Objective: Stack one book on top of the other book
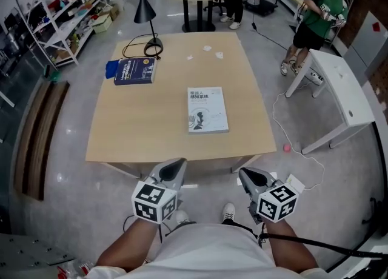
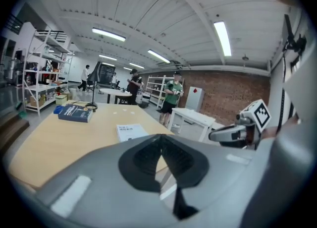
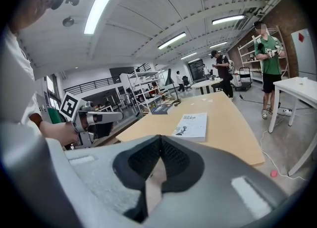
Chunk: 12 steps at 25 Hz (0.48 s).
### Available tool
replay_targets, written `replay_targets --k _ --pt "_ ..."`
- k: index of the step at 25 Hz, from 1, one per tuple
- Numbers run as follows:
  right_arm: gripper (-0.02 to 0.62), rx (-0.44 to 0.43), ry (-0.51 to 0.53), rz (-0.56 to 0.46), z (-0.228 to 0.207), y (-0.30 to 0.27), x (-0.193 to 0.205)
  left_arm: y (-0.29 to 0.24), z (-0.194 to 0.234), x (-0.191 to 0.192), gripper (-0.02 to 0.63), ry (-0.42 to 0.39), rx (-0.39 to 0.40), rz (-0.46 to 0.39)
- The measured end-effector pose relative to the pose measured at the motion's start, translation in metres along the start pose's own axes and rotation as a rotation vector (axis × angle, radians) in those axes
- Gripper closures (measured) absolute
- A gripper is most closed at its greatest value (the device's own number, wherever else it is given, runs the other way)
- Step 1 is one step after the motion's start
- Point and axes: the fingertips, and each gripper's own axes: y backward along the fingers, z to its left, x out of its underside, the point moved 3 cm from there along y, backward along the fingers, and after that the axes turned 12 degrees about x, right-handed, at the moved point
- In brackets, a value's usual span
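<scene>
Wooden table (image 1: 139,120) bears one blue book (image 1: 134,70), one white book (image 1: 207,109).

The blue book (image 1: 134,70) is thick, with a dark cover and pale lettering. It lies flat and closed in the upper left of the head view, its long side running across the frame. The white book (image 1: 207,109) is thinner, with a pale cover carrying dark print and a small picture. It lies flat and closed near the centre, long side running up the frame. The two are well apart, unstacked.
</scene>
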Motion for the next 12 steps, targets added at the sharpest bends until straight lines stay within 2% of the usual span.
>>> replay_targets --k 12 --pt "0.595 0.013 0.038 -0.003 -0.003 0.006 -0.002 0.018 0.002 0.01 0.6 0.019 -0.049 -0.012"
